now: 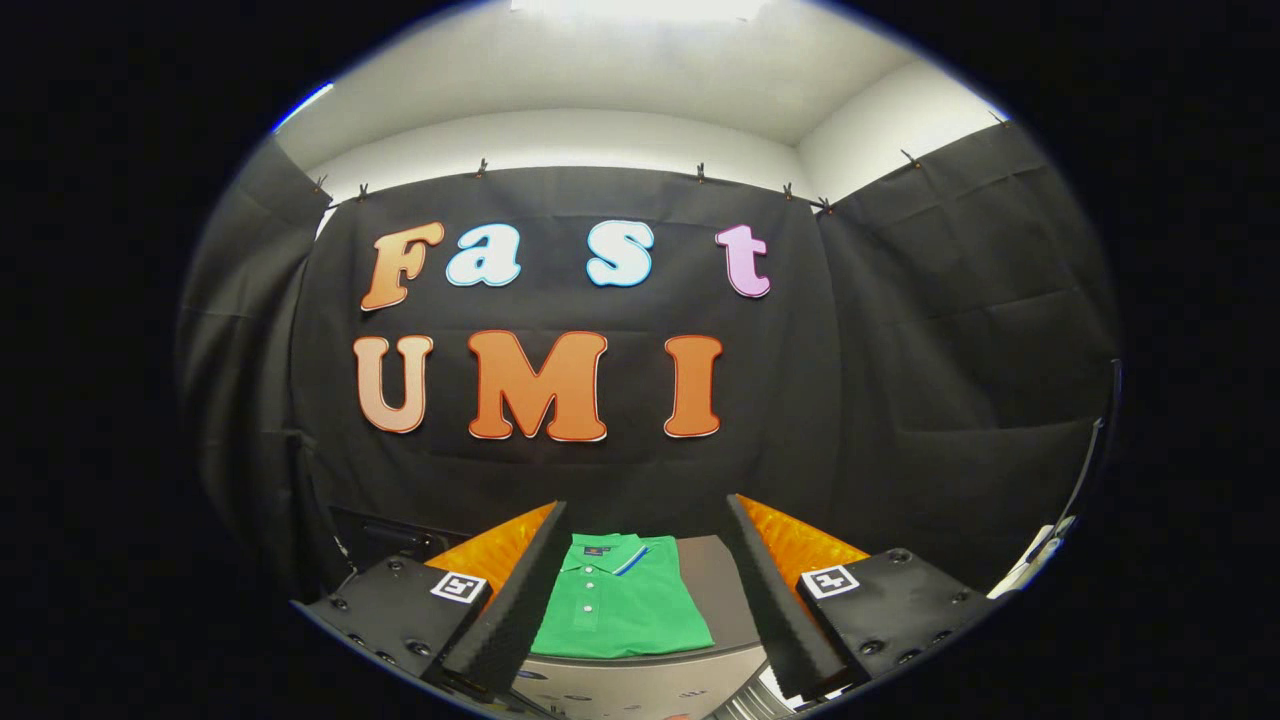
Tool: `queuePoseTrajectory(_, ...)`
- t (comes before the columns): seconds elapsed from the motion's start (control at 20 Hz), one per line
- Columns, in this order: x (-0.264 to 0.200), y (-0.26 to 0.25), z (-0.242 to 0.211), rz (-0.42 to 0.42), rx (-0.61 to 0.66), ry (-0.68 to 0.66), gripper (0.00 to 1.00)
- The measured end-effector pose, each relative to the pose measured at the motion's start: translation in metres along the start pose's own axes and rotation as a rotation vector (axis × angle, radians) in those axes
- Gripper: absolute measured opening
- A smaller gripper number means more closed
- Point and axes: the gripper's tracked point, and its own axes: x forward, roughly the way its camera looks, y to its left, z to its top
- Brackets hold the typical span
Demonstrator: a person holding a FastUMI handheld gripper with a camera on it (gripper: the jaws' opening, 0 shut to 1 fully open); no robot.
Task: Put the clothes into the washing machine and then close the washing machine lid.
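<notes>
Gripper (640, 600): spread wide, released, nothing grasped, nothing touched. Two fingers (515, 600) angled outward at near edge of scene, one left, one right, broad gap between. Square printed marker on each finger's base block.

Green polo shirt (620, 595): folded flat, collar toward far side, button placket with pale buttons running down front, small dark label inside collar, blue-and-white trim on right collar edge. Lying just ahead of fingers, seen in gap between them, apart from both. Nearer left finger than right.

Grey surface (715, 590): flat, dark grey, carrying shirt; bare strip visible to right of shirt. Pale front edge curving below shirt, near side. Whether washing machine lid or desk: cannot tell.

Orange cloth (800, 545): bright orange, textured, visible behind both fingers, left and right of grey surface.

Dark frame (385, 535): low dark piece, far left, beyond left finger; nature unclear.

White object (1040, 550): pale item at far right, beyond right finger, partly seen; kind unclear.

Black cloth wall (950, 350): far side and both flanks, clipped along top edge. White wall and ceiling above.
</notes>
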Motion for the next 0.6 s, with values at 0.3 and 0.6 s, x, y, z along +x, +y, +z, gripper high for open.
queuePoseTrajectory(0.3, -0.0005, -0.0023, 0.0010, -0.010, 0.008, 0.002, 0.98)
queuePoseTrajectory(0.6, 0.0059, -0.0040, -0.0007, -0.036, 0.020, 0.022, 0.98)
